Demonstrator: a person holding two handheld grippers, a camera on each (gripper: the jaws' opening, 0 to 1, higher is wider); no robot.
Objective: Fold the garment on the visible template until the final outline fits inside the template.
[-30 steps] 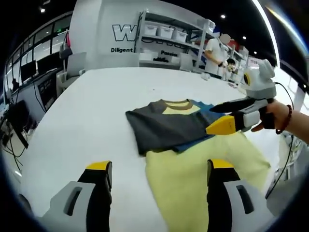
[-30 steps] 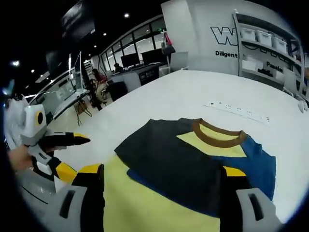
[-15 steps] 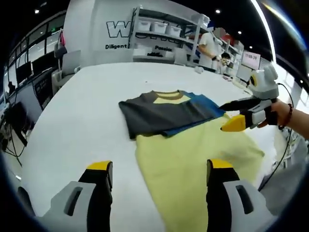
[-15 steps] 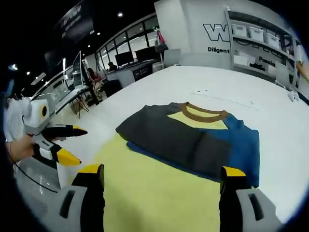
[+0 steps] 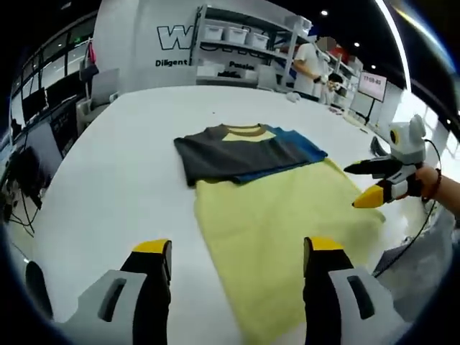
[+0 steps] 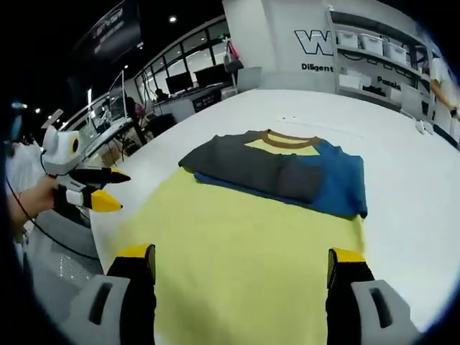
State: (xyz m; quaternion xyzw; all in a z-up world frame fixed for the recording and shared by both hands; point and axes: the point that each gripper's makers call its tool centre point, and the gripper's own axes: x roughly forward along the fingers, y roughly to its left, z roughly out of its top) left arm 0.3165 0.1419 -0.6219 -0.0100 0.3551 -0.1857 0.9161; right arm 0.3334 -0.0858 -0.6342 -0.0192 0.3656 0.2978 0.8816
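Observation:
A T-shirt lies flat on the white table (image 5: 108,165). Its yellow body (image 5: 280,215) runs toward me, and its grey and blue sleeves (image 5: 244,154) are folded across the chest below a brown collar (image 6: 290,138). My left gripper (image 5: 237,248) hangs open above the hem end, holding nothing. The right gripper (image 5: 350,185) is open beside the shirt's right edge. In the right gripper view the yellow body (image 6: 244,230) spreads between the open jaws of my right gripper (image 6: 241,255). The left gripper (image 6: 121,191) is open off the shirt's left side.
White shelves with bins (image 5: 244,36) and a standing person (image 5: 305,61) are beyond the far table edge. Desks with monitors (image 6: 194,79) line one side of the room. A hand and cable (image 5: 431,194) are at the table's right edge.
Both views have pulled back from the folded sleeves toward the hem, so more yellow cloth shows. Both grippers have drawn off to the shirt's sides. Both stay open.

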